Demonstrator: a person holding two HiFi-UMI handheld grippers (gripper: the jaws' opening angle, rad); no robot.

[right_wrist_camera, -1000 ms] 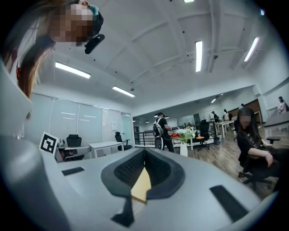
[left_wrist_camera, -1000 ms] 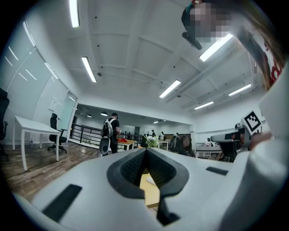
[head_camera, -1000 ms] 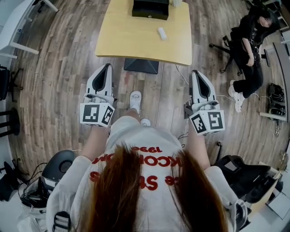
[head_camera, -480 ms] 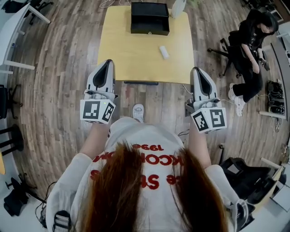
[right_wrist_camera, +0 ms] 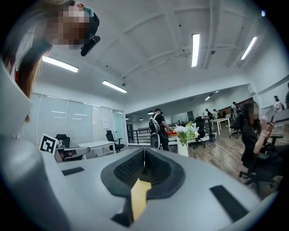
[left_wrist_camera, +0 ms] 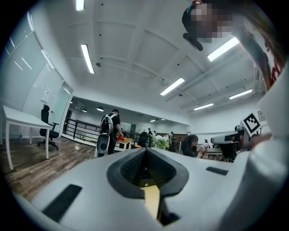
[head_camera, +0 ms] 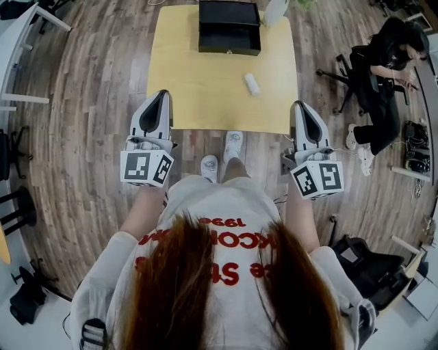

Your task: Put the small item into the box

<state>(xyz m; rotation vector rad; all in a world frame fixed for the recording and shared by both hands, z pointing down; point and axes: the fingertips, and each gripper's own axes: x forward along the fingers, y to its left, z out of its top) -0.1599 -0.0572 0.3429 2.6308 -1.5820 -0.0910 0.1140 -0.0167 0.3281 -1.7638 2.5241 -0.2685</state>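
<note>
A black box [head_camera: 229, 27] stands at the far edge of the yellow table [head_camera: 198, 82]. The small item, a short white cylinder [head_camera: 252, 83], lies on the table's right part, nearer than the box. Both grippers are held up in front of the person's body, short of the table's near edge and well short of the item. My left gripper [head_camera: 162, 96] is shut and empty; its own view shows the jaws [left_wrist_camera: 145, 151] meeting over the room beyond. My right gripper [head_camera: 301, 106] is also shut with nothing in it, and its jaws [right_wrist_camera: 144, 151] are pressed together.
A white vase [head_camera: 274, 9] with flowers stands at the table's far right corner. A person sits on a chair [head_camera: 383, 75] to the right. Bags lie on the wood floor at lower right [head_camera: 373, 263]. A white desk [head_camera: 20, 31] is at upper left.
The person has stepped toward the table, which now lies closer below both grippers. One shoe has come forward. Both grippers stay shut and keep their places in front of the body.
</note>
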